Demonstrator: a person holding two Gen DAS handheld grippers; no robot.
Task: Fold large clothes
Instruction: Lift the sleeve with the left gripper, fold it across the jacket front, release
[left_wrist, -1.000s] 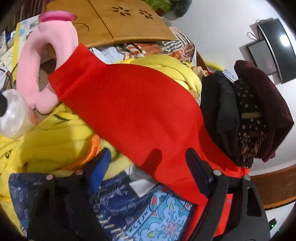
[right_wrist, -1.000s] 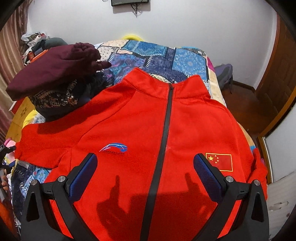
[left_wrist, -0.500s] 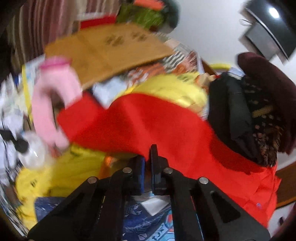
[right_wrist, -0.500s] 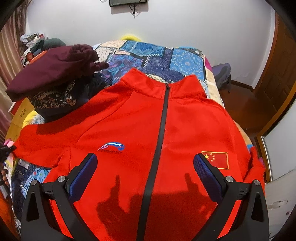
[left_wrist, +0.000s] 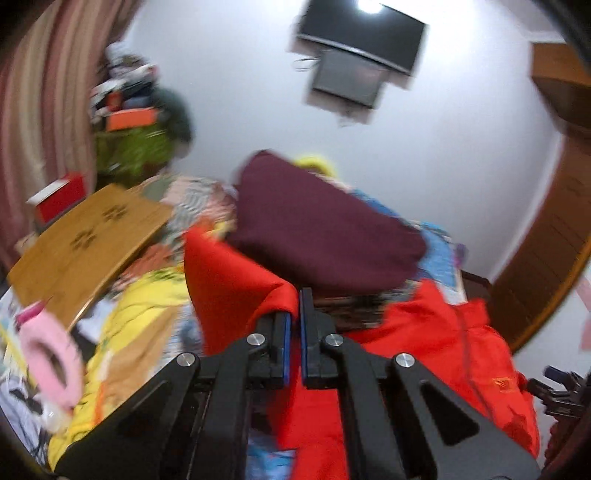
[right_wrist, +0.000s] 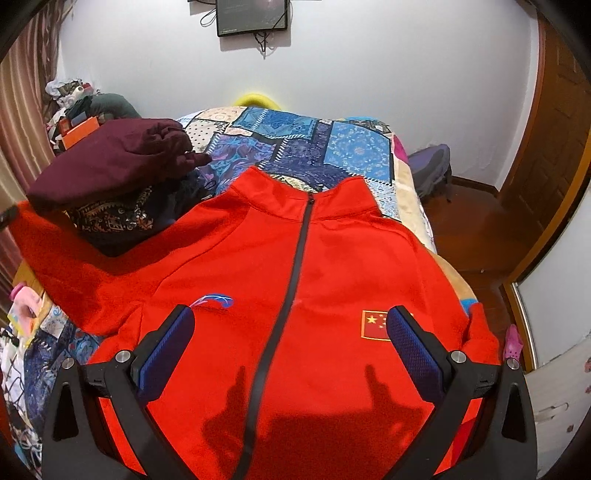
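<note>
A red zip jacket (right_wrist: 314, 280) lies front up on the patchwork bed, collar away from me, with a flag patch on its right chest. My right gripper (right_wrist: 291, 332) is open and empty, hovering above the jacket's chest with one finger either side of the zip. My left gripper (left_wrist: 293, 314) is shut on the jacket's left sleeve (left_wrist: 229, 280) and holds it lifted and folded up off the bed. The jacket body also shows in the left wrist view (left_wrist: 454, 332).
A maroon garment on a pile of dark folded clothes (right_wrist: 110, 173) sits at the jacket's left shoulder. A wooden lap table (left_wrist: 85, 240), yellow clothing (left_wrist: 140, 317) and a pink cushion (left_wrist: 48, 354) lie left of the bed. A wooden door (right_wrist: 554, 147) is at right.
My left gripper closed on the red sleeve and lifted it, swinging toward the jacket body. My right gripper stayed open over the chest, drifting slightly.
</note>
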